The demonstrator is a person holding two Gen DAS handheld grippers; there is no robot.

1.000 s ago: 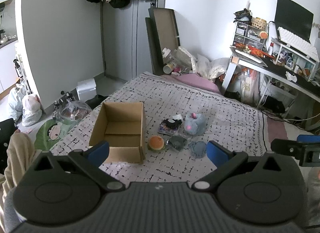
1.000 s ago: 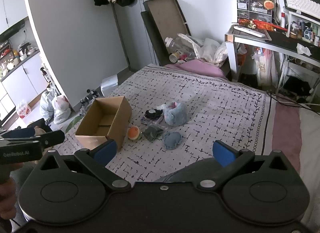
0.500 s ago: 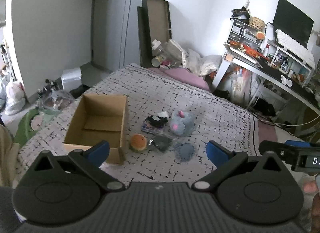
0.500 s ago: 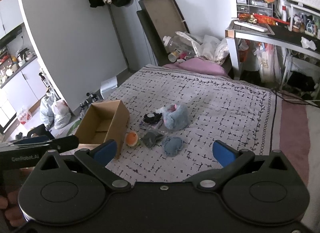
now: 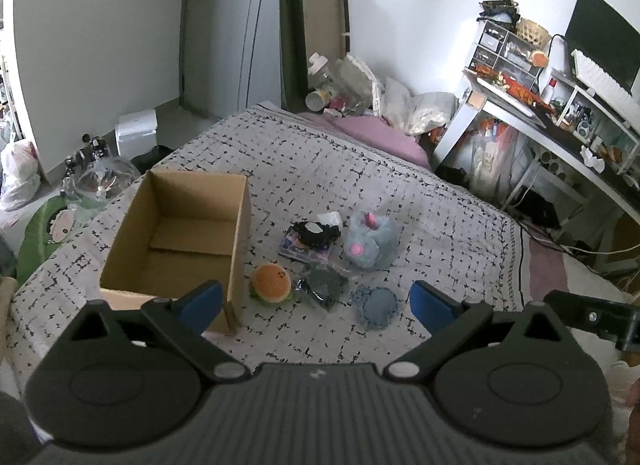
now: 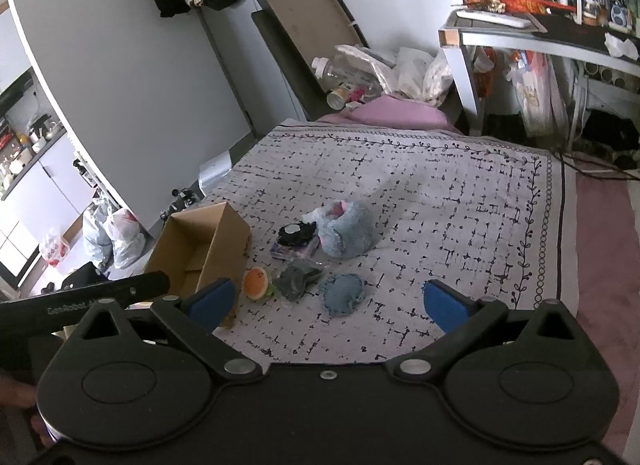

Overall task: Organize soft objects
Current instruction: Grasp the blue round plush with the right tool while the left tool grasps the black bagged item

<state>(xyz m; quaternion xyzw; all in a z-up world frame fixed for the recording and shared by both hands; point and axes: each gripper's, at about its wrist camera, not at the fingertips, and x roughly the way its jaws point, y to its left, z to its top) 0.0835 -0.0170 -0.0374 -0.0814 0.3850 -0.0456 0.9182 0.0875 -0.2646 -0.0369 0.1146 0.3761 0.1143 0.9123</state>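
Note:
An open, empty cardboard box (image 5: 176,237) (image 6: 204,249) stands on the patterned bedspread (image 5: 440,225). Right of it lie an orange burger plush (image 5: 271,281) (image 6: 256,283), a dark grey soft item in plastic (image 5: 324,285) (image 6: 298,281), a flat blue round plush (image 5: 376,303) (image 6: 344,293), a grey-blue furry plush with pink spots (image 5: 370,241) (image 6: 348,231), and a black item on a packet (image 5: 312,239) (image 6: 294,237). My left gripper (image 5: 316,303) and right gripper (image 6: 328,301) are both open and empty, held above the near side of the bed.
A desk (image 5: 560,117) with a monitor and shelves stands at the right. Bags and bottles pile at the bed's far end (image 5: 360,97). Plastic bags (image 6: 112,237) and clutter sit on the floor at left. The left gripper shows at the right wrist view's left edge (image 6: 80,299).
Both grippers have moved forward and closer to the bed, so the box and soft objects loom larger. Jaws stay open. Nothing on the bed has moved.

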